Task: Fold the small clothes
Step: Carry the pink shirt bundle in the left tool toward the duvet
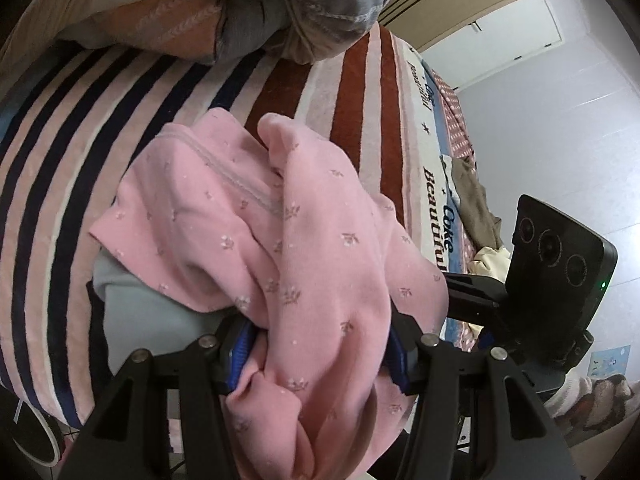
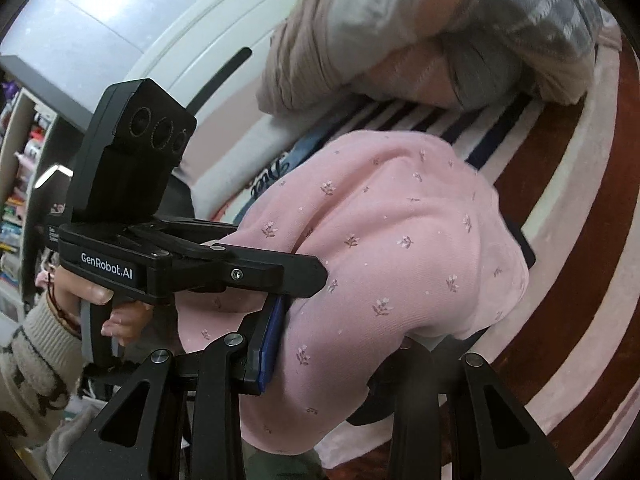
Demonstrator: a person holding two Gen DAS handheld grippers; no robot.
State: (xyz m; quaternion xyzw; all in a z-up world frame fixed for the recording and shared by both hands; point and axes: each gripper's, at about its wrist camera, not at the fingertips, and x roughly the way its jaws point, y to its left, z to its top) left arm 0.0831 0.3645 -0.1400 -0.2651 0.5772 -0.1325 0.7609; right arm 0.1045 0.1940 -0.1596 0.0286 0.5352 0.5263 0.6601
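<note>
A small pink garment point(image 1: 240, 220) with a tiny flower print hangs bunched over a striped blanket point(image 1: 100, 128) on a bed. My left gripper point(image 1: 316, 356) is shut on a thick wad of its fabric between the blue pads point(image 1: 240, 348). In the right wrist view the same pink garment point(image 2: 400, 240) drapes over my right gripper point(image 2: 336, 356), which is shut on it; one blue pad point(image 2: 272, 344) shows, the other finger is hidden under cloth. The left gripper's body point(image 2: 132, 184) and the hand point(image 2: 100, 300) holding it appear at the left of that view.
A pile of grey and peach bedding point(image 1: 248, 12) lies at the blanket's far end. A pale blue-grey cloth point(image 1: 152, 304) lies beneath the garment. The bed's right edge point(image 1: 436, 208) carries printed lettering, with brown and cream clothes point(image 1: 476, 208) beside it. Shelves point(image 2: 16, 184) stand far left.
</note>
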